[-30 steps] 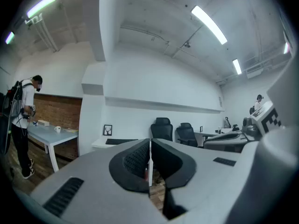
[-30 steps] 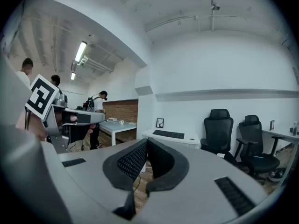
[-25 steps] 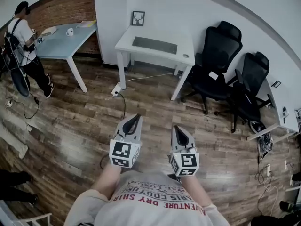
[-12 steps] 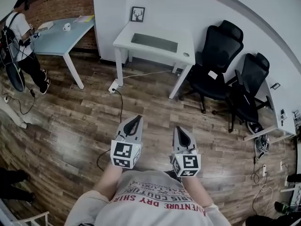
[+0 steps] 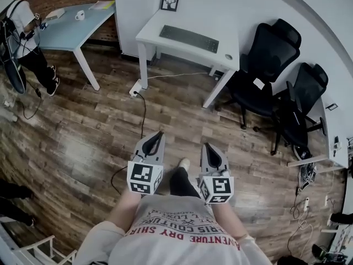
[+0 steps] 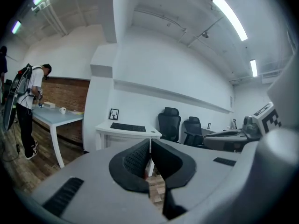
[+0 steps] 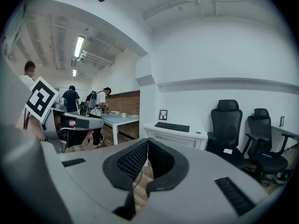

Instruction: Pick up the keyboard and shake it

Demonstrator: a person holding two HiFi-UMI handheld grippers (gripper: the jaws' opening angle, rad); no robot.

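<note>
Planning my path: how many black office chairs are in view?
2: one black mesh office chair just right of the white desk, the other beside it, further right. More may be hidden.

desk with keyboard: nearer | shoe: stepped into view between left tool and right tool

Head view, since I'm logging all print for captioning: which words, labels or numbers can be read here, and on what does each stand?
"ADVENTURE DRY SHIR": upside down on the person's shirt, end cut off.
"RIS COUTUR": partial, on the line above on the same shirt.
Smaller shirt print above that: too blurred to read.
Keyboard keys: too small to read.
Chair tag: too small to read.
</note>
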